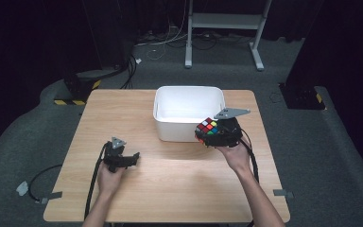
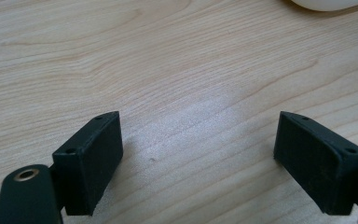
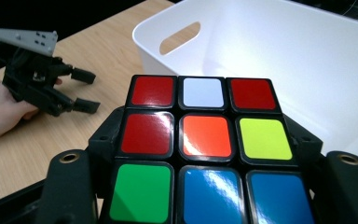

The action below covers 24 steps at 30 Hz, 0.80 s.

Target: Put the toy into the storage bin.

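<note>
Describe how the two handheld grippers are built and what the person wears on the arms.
Both the left gripper and the right gripper are black, each with two blocky black jaws, a grey three-cornered plate on top and a black cable trailing back across the table. The forearms are bare, no sleeves visible.

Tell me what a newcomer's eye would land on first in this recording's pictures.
The colourful puzzle cube stands out first, clamped in the right gripper and held off the table beside the near right corner of the white bin. That bin sits at the far middle of the wooden table. The left gripper rests at the near left, jaws wide open over bare wood.
</note>
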{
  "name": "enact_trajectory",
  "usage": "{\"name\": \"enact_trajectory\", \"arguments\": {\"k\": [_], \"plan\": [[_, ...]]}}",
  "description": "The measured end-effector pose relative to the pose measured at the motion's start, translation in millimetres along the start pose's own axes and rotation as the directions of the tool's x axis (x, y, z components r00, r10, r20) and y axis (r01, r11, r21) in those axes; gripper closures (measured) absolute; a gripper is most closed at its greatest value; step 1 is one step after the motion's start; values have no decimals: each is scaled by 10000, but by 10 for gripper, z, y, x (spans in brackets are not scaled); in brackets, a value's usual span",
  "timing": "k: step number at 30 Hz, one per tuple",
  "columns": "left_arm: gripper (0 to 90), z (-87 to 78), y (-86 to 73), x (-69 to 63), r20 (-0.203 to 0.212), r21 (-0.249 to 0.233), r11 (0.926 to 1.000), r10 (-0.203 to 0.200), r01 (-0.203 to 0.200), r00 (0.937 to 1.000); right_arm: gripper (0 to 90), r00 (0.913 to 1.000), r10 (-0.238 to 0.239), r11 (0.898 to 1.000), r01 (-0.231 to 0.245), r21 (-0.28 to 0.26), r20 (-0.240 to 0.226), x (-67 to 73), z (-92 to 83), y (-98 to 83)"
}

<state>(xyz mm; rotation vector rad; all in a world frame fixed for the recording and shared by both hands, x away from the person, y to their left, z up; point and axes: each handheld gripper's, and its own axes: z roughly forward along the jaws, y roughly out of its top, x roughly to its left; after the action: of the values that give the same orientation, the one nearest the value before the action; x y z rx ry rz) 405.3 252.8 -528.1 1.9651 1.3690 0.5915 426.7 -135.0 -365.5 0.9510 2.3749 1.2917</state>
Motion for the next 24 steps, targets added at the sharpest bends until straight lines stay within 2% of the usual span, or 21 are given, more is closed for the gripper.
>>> {"name": "enact_trajectory", "arguments": {"k": [4,12,15,18,24], "plan": [[157,0,0,0,-3,0,10000,0,0,10000,334,9998,175,9998,-175,-91,-80,-39,2,66],[156,0,0,-1,-11,10,10000,16,-16,10000,334,10000,-35,10000,35,18,31,-69,18,186],[158,-2,0,-3,-13,24,10000,33,-33,10000,335,10000,86,10000,-86,-11,37,-103,24,222],[158,-2,0,-3,-15,23,10000,32,-32,10000,335,9991,-109,9999,105,103,404,-117,40,282],[158,-3,0,-3,-17,25,10000,36,-36,10000,335,9989,-1,10000,-2,63,479,-200,64,423]]}}
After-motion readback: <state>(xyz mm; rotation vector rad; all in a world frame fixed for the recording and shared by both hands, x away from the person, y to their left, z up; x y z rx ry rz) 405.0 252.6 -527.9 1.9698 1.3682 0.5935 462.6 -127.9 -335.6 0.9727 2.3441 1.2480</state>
